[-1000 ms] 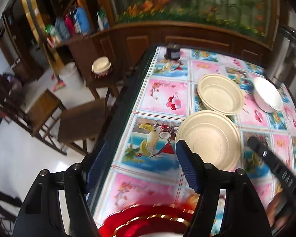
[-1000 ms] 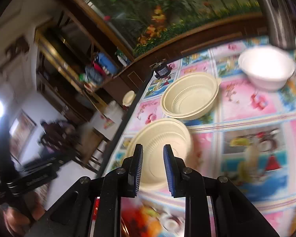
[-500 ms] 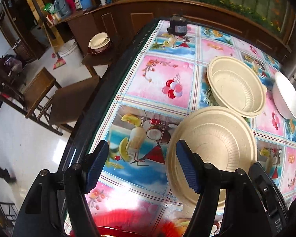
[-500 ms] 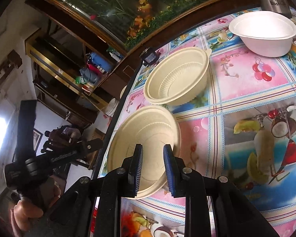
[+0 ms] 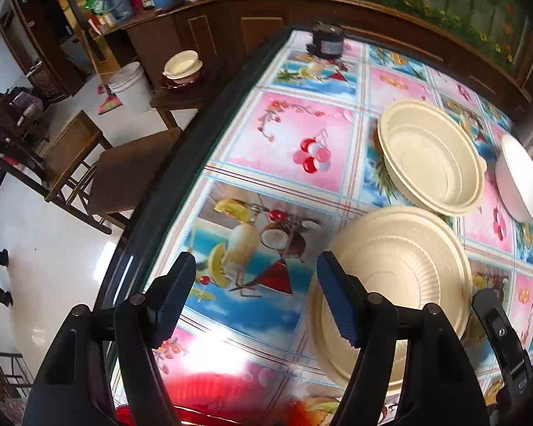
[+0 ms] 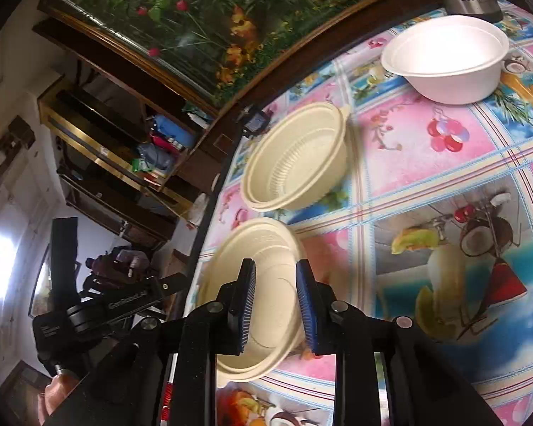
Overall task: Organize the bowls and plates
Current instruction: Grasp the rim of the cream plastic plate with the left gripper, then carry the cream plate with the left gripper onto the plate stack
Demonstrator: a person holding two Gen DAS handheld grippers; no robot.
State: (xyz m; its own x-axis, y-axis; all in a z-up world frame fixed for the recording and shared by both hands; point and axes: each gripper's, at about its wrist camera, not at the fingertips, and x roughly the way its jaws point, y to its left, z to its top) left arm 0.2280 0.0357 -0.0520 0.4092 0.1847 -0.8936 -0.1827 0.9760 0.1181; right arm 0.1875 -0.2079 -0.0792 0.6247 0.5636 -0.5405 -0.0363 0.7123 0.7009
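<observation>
Jaws of the left gripper [image 5: 256,296] stand wide over the bright fruit-print tablecloth [image 5: 295,142], nothing between them. Just right of it lies the cream plate [image 5: 401,266], a cream bowl [image 5: 430,159] beyond, then a white bowl [image 6: 444,56]. The right gripper [image 6: 273,301], jaws narrow and empty, hovers above the plate's near rim.

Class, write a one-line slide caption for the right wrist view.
Right gripper hovers open over the nearest cream bowl, with a second cream bowl and a white bowl beyond.
</observation>
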